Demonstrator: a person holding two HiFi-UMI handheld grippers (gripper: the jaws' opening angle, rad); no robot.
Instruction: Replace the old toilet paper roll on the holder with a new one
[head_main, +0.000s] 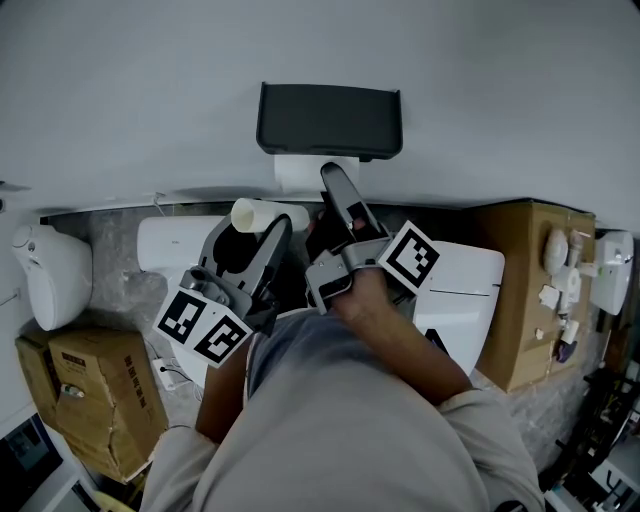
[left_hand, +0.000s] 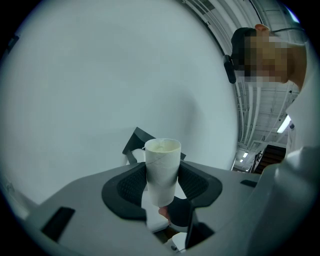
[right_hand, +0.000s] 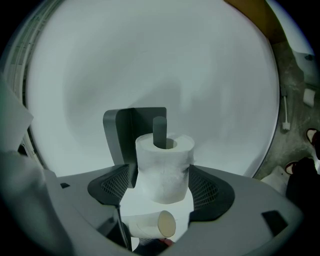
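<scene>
- Two grippers point level at the black holder (head_main: 330, 120), which is fixed to the pale wall (head_main: 120, 90).
- Clamped in the right gripper (right_hand: 162, 187) is the new toilet paper roll (right_hand: 165, 167), with the pads pressing into its soft sides. The roll sits right at the holder, and the holder's dark rod (right_hand: 159, 132) stands in the core's opening (how deep it reaches, I cannot tell).
- Pinched in the left gripper (left_hand: 162, 182) is the empty cardboard tube (left_hand: 162, 167), with both its ends poking past the pads. In the head view it hangs just below and to the left of the holder, clear of it.
- Well below and to the right of the holder stands a brown cardboard box (head_main: 530, 290).
</scene>
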